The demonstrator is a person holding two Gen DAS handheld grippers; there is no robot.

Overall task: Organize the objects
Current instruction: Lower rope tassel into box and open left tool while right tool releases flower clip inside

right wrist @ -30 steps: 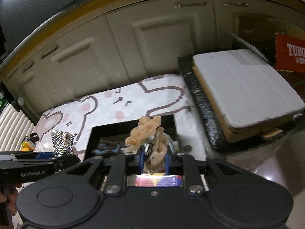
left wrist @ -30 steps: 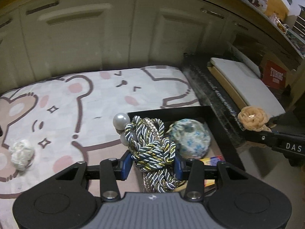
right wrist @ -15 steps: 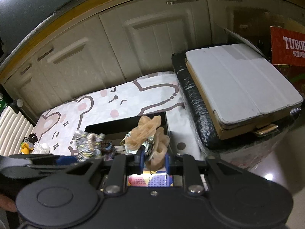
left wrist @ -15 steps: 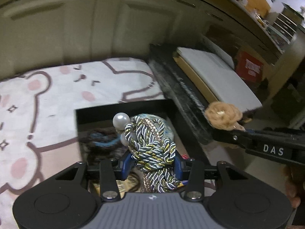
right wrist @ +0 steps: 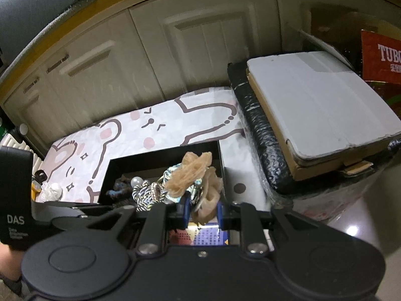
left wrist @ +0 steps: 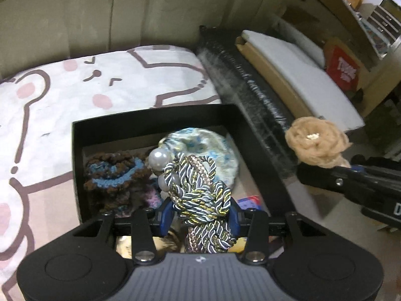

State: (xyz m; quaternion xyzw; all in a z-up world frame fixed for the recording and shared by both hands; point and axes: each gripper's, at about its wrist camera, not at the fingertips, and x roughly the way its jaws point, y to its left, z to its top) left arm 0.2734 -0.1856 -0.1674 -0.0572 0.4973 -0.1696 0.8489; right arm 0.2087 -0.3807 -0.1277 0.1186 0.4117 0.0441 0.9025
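My left gripper (left wrist: pixel 200 212) is shut on a braided blue, white and gold rope hair tie with pearls (left wrist: pixel 200 190) and holds it over the open black box (left wrist: pixel 160 116). The box holds a brown and blue crochet scrunchie (left wrist: pixel 112 173) and a pale blue floral scrunchie (left wrist: pixel 213 143). My right gripper (right wrist: pixel 201 212) is shut on a beige fabric flower hair clip (right wrist: pixel 193 173), at the box's right side (right wrist: pixel 220 155). The flower (left wrist: pixel 317 141) also shows at the right of the left wrist view. The rope tie shows in the right wrist view (right wrist: pixel 145 194).
The box sits on a white mat with bear drawings (left wrist: pixel 75 82). A black wrapped block carrying a flat white-topped carton (right wrist: pixel 313 100) lies to the right. A small white scrunchie (right wrist: pixel 51 190) and small items lie on the mat's left. Cream cabinet doors (right wrist: pixel 200 40) stand behind.
My left gripper has carried the rope tie rightward from the mat's edge to above the box interior. My right gripper still holds the flower beside the box, shifted slightly.
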